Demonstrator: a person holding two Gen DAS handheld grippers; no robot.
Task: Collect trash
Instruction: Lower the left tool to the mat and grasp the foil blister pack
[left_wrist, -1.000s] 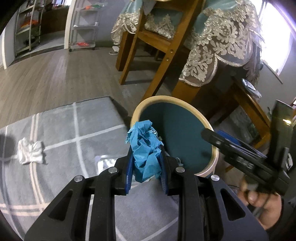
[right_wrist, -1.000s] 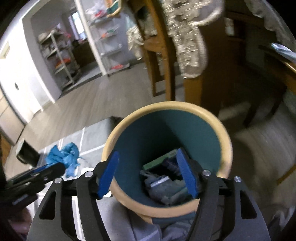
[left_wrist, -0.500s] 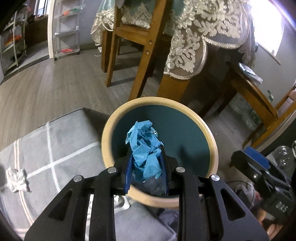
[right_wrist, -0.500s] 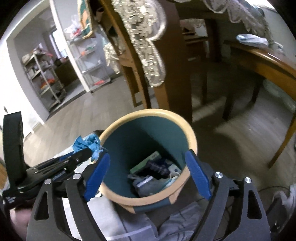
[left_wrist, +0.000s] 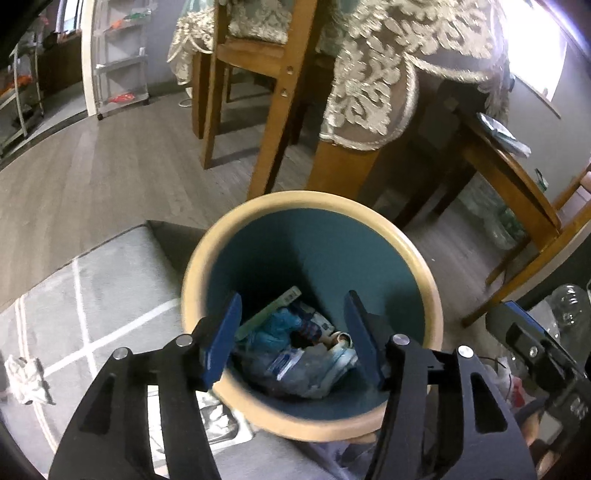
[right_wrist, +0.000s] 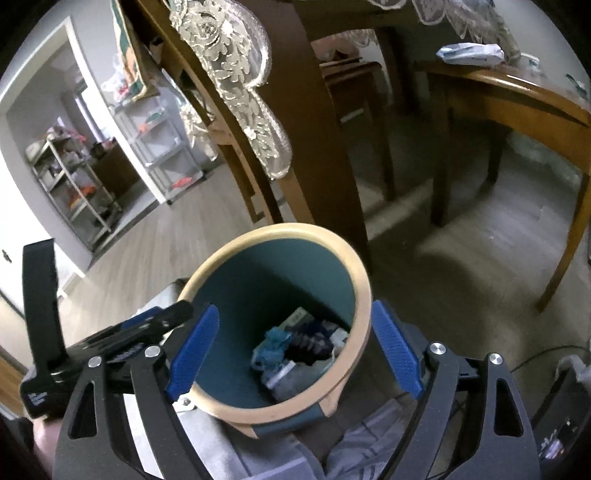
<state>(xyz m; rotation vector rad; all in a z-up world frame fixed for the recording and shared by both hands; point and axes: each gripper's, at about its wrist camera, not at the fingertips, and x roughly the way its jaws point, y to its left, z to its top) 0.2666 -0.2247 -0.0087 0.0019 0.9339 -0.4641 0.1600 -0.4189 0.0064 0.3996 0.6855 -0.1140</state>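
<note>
- Hovering over the bin (left_wrist: 312, 201), the left tool (left_wrist: 293, 341) has its jaws opening, about half spread, with nothing between the pads; only the bin's contents show through the gap.
- The right tool (right_wrist: 295, 354) stands wide open and holds nothing. Its pads sit either side of the bin's near rim in the lower centre of the right view, and I cannot tell whether either pad touches the rim.
- The blue wad (left_wrist: 275, 328) lies in the bottom of the bin, lower centre of the left view, on top of wrappers and next to a green box (left_wrist: 269, 314).
- The wad is a crumpled lump with no clear long axis and points nowhere in particular. The green box beside it is the long thing there: it leans with its long axis running from lower left up to upper right.
- One more piece, a white tissue (left_wrist: 26, 374), lies on the grey rug (left_wrist: 110, 288) at the far left edge of the left view, well apart from the bin.
- Risk: the bin looks tilted toward the cameras, so a knock from either tool on the rim could tip it and spill the trash.
- Risk: the tissue is light and flat on the rug; I judge a shallow pinch could slide off it or snag the rug pile.
</note>
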